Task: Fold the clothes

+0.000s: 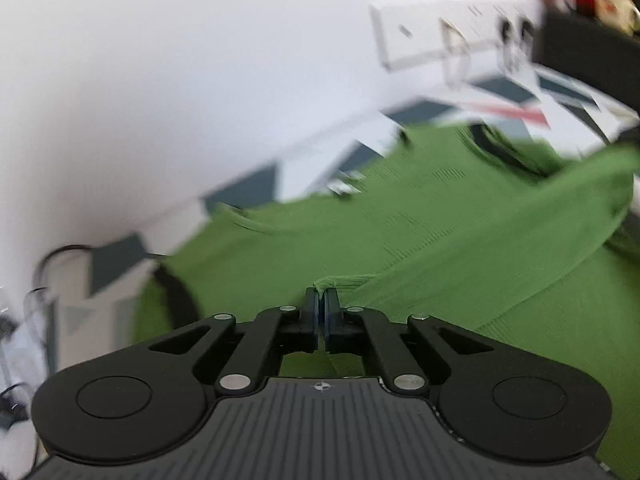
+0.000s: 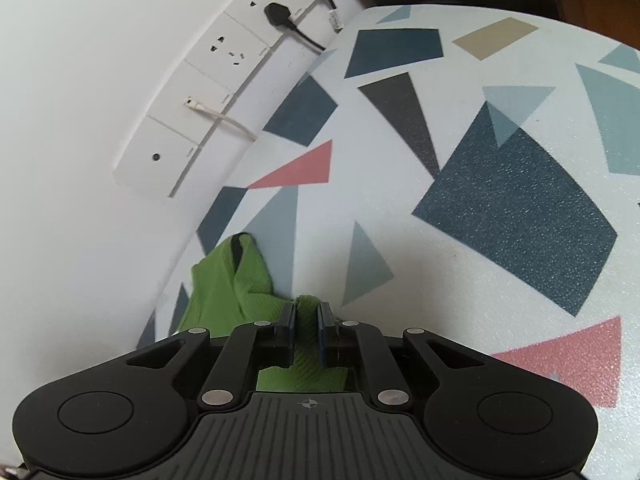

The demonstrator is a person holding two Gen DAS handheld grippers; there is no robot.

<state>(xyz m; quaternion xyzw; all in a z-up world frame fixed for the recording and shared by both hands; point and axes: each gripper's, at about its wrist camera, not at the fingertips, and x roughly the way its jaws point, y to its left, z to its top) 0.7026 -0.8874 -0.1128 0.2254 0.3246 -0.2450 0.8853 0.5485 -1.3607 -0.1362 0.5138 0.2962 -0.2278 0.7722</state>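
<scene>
Nearest you in the left wrist view, the left gripper (image 1: 322,300) has its two black fingers pressed together on a small pinch of the green ribbed knit garment (image 1: 420,216), and a taut ridge of cloth runs from that pinch up toward two o'clock. In the right wrist view the right gripper (image 2: 306,312) has its fingers a little apart with a thicker bunch of the same green cloth between them; they appear to be clamped on it, though contact on both pads is hard to confirm.

The garment lies across the white table with grey, blue and pink geometric shapes (image 2: 500,208), spreading from the left gripper toward twelve and one o'clock, near the white wall (image 1: 180,60).

Judging by how it drapes and ridges, the knit is light, soft and stretchy, so it will sag between your two holds. Take it at hems or corners, gripping several layers, and keep the span gently taut.
</scene>
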